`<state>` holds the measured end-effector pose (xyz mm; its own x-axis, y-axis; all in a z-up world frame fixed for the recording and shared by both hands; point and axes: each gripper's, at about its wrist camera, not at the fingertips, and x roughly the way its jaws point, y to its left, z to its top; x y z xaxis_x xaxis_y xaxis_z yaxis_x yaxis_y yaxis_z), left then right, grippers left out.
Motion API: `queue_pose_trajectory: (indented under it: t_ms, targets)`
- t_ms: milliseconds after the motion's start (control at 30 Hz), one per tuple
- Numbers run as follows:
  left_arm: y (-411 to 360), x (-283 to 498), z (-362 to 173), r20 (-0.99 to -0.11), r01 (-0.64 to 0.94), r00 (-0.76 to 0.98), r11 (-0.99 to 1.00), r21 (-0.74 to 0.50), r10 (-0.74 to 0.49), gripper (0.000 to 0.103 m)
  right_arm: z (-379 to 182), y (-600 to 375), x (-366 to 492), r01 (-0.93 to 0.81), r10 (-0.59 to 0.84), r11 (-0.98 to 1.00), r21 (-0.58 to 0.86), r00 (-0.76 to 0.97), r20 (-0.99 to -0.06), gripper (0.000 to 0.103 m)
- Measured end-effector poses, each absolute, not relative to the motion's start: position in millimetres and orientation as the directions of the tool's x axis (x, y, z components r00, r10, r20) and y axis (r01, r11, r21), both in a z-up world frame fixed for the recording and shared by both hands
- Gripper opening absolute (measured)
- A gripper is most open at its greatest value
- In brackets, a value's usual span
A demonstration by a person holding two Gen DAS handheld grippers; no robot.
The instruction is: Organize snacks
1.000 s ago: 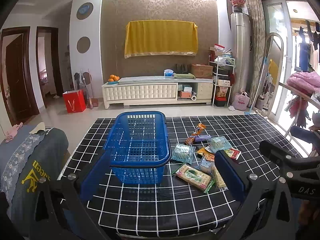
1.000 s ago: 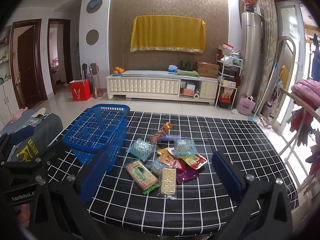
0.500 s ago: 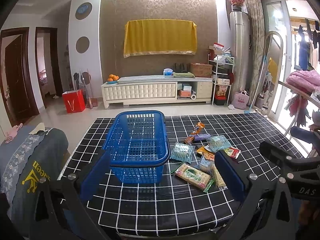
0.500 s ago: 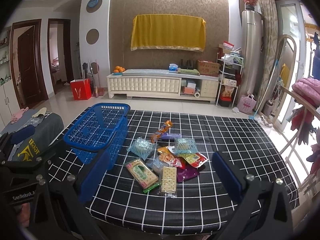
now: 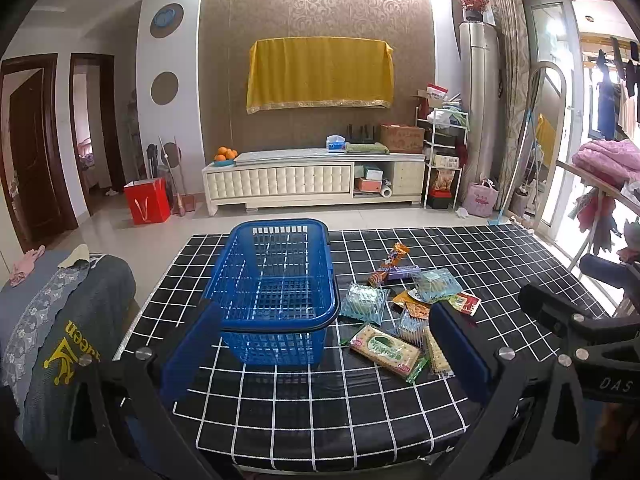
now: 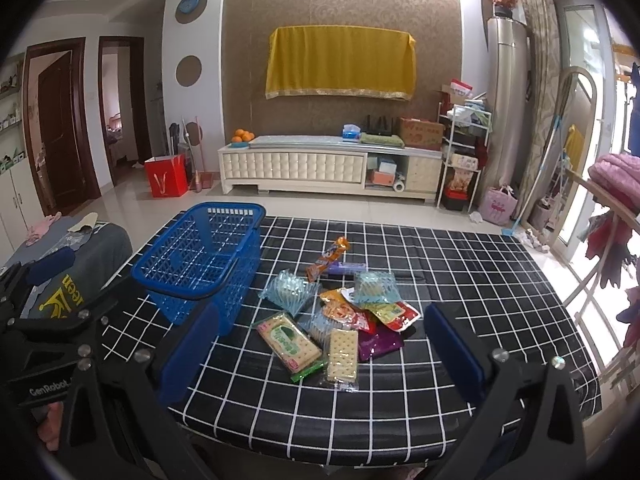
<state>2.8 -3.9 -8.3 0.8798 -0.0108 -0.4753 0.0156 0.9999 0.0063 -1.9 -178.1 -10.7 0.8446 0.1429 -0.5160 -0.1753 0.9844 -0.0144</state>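
Observation:
An empty blue plastic basket (image 5: 276, 280) (image 6: 200, 256) stands on the left part of a black table with a white grid (image 5: 320, 400) (image 6: 460, 280). To its right lies a pile of snack packets (image 5: 404, 312) (image 6: 340, 312): a green cracker pack (image 6: 289, 340), a pale biscuit pack (image 6: 342, 354), clear blue packets, an orange wrapper (image 6: 330, 256) and a purple pouch. My left gripper (image 5: 326, 354) hovers open before the basket's near side. My right gripper (image 6: 320, 354) stands open above the near edge, level with the cracker packs. Neither holds anything.
A grey cloth-covered seat (image 5: 52, 320) stands left of the table. Beyond the table are tiled floor, a white TV cabinet (image 5: 316, 182), a red bag (image 5: 146, 202) and a drying rack with clothes (image 5: 604, 168) at the right. The other gripper's black frame (image 5: 592, 332) shows at the right edge.
Both views have shifted slightly; the basket and snacks sit a little higher in the frames. Nothing on the table has moved, and both grippers stay open.

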Motion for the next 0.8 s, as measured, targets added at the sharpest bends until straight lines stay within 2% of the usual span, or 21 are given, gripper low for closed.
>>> queue_pose_trajectory:
  t_ms: [800]
  targets:
    - [-7.8,-1.2,-14.0,-0.486,0.021,0.874,1.000,0.008,-0.014,0.103,-15.4,-187.2,-1.5,-0.169,0.147,0.986,0.007,0.835,-0.531,0.103]
